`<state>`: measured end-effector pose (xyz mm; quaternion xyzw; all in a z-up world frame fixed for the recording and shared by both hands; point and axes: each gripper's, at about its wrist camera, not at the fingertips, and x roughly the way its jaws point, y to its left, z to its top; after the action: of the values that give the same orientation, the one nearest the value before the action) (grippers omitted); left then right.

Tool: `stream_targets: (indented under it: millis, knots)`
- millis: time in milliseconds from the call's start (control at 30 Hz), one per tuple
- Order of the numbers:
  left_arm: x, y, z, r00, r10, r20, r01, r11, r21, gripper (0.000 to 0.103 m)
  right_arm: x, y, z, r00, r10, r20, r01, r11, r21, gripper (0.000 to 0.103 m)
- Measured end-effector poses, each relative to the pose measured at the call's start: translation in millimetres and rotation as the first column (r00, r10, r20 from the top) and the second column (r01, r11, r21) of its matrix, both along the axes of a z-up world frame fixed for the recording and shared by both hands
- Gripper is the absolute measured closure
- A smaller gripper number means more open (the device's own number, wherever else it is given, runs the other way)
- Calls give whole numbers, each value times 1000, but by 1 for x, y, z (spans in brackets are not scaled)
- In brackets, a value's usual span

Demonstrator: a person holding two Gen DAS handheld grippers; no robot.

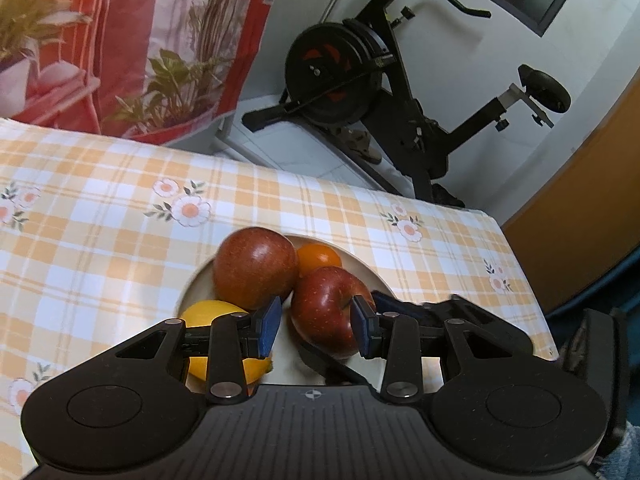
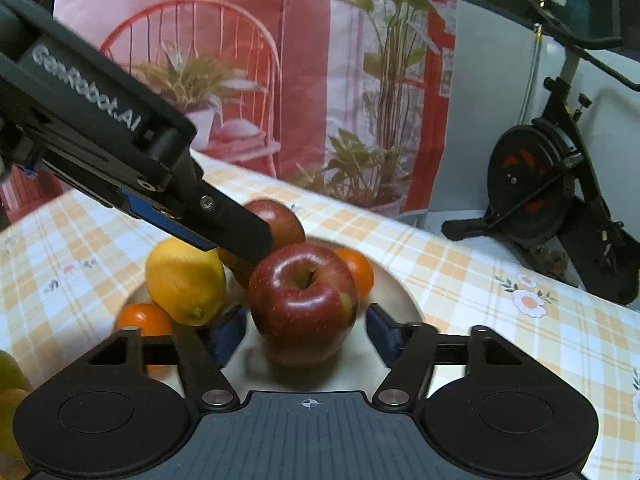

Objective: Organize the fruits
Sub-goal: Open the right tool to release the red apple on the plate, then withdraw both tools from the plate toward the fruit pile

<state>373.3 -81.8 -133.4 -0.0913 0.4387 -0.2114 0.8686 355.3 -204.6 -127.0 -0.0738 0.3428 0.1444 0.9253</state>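
the right gripper (image 2: 306, 330) fingers stand open around the near apple (image 2: 303, 304) on the plate (image 2: 404, 300), pads clear; the left gripper (image 1: 316, 330) fingers hold nothing, nearly closed, above the fruit.

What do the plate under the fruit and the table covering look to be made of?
Plate: likely glazed ceramic, a smooth off-white surface with a soft sheen. Table covering: probably printed cloth or vinyl, an orange-and-white check with flowers, lying flat and draping over the far edge.

Dim indoor light, fisheye-bent, blurred edges
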Motion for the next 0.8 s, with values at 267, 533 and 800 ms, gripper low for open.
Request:
stream_targets:
  millis: [267,533,800]
  knots:
    - [-24,12,12,998,23,53,-24,999,25,62,-36,-8,18,998,-66,23,65,996,55,33]
    - [-61,30,19,990,50,128,-60,995,80,62,-98,-13,22,983,-179,47,169,971,168,30]
    - [-96,48,21,981,94,171,-112,989,97,62,-152,-3,6,967,-251,36,241,952,188,30]
